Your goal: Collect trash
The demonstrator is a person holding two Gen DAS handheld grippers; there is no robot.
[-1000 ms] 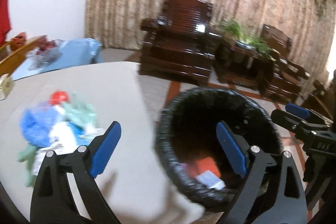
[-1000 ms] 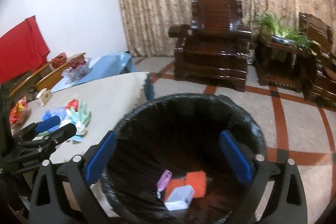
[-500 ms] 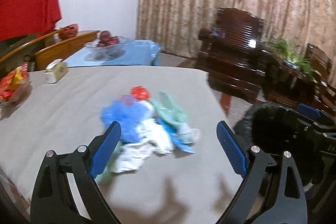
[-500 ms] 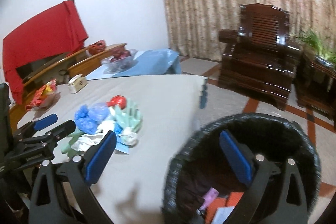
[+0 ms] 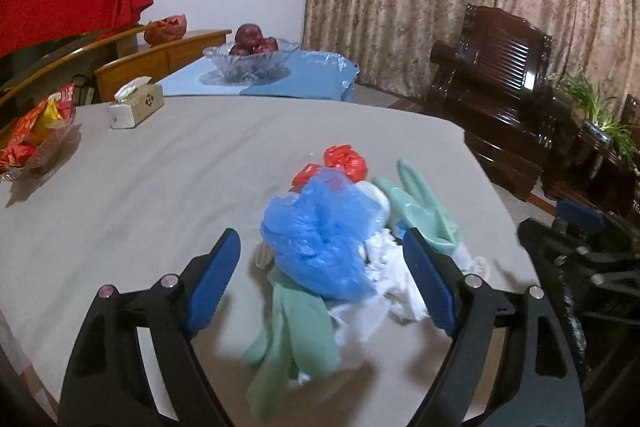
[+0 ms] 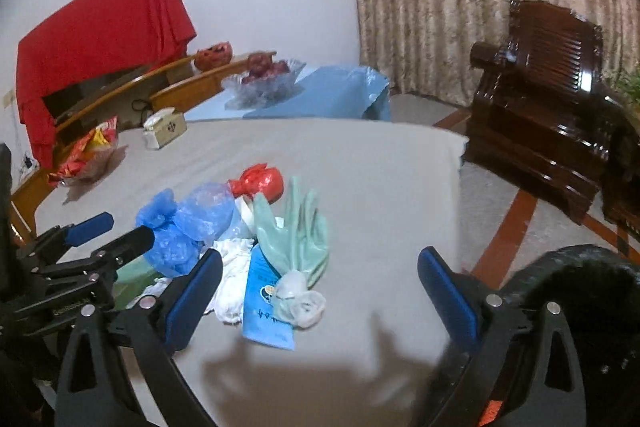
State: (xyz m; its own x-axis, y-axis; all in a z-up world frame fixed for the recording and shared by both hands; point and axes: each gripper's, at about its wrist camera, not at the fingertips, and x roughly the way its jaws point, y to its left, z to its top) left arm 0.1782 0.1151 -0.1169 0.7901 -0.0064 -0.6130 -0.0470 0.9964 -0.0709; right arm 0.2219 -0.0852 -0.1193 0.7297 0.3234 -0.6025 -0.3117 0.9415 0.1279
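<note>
Grey cloth covers the worktop [image 5: 168,187], and the trash lies heaped toward its right edge: a crumpled blue plastic bag [image 5: 324,231] on top, a knotted red plastic bag [image 5: 346,161] behind it, pale green rubber gloves [image 6: 296,231], white tissue [image 6: 234,267] and a blue paper packet [image 6: 262,291]. Off that edge stands the black-lined trash bin [image 6: 592,291], low beside the worktop.

Both tools are empty. The left gripper [image 5: 320,271] hangs with its fingers spread wide on either side of the blue plastic bag, not touching it. The right gripper [image 6: 320,291] is likewise spread, over bare cloth just right of the gloves.

The step in hand looks like picking the next piece. It would go best by lowering the left fingers around the bag's bulk, not its loose film, so that it does not slip, and closing fully before lifting. Tissue beneath may drag along; a straight lift should shed it.
</note>
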